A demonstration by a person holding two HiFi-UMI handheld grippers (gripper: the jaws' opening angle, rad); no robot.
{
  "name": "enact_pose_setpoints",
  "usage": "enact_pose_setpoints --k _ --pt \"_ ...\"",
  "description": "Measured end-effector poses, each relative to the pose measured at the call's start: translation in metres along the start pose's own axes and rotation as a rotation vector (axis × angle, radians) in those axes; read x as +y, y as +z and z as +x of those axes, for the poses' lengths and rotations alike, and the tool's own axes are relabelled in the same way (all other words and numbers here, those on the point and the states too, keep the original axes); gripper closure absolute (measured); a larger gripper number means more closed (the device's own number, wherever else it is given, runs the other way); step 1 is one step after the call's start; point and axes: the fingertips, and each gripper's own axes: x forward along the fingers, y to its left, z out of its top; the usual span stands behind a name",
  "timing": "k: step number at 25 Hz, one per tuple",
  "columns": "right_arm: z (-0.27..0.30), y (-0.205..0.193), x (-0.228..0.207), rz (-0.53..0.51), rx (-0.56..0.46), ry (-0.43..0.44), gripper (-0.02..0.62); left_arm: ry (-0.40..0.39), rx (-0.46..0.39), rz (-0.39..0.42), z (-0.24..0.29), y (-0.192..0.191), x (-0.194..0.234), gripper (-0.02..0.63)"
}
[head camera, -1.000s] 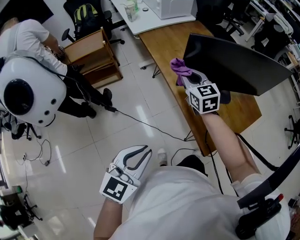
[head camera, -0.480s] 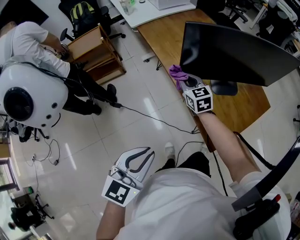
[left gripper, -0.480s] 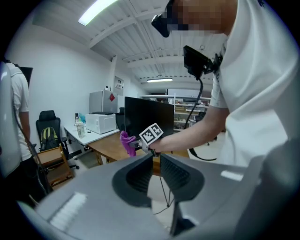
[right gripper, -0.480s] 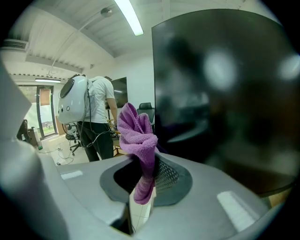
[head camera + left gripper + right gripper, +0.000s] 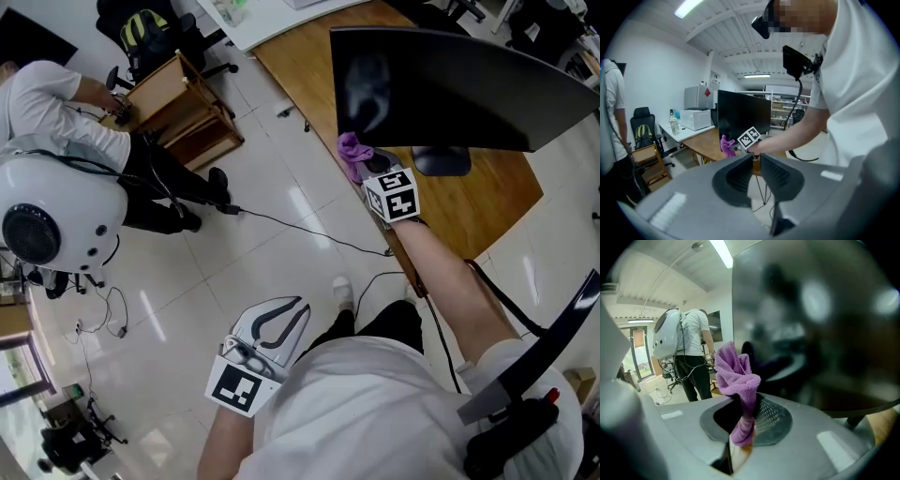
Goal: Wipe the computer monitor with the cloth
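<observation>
**Purple cloth bunched at the dark screen**

The right gripper (image 5: 743,416) is clamped on a crumpled purple microfibre cloth (image 5: 737,371), whose tuft rises above the jaws, just in front of the black flat computer monitor (image 5: 815,319). Only this view shows blurred reflections on the glass. The head view alone shows the brown wooden desk (image 5: 478,206) beneath that gripper. The left gripper (image 5: 754,164), well apart from it, has its jaws drawn nearly together, empty

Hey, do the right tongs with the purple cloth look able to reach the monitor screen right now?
Probably yes: the right tongs, shut on the purple cloth, sit beside the monitor's lower corner, nothing visible between.
</observation>
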Motion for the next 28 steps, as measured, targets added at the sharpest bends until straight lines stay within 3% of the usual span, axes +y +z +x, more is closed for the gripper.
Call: enact_pose_setpoints --k 28 --pt "-0.079 -0.048 -0.140 0.032 0.043 -0.123 0.546 -0.121 0.026 0.049 0.091 0.040 -0.065 0.537"
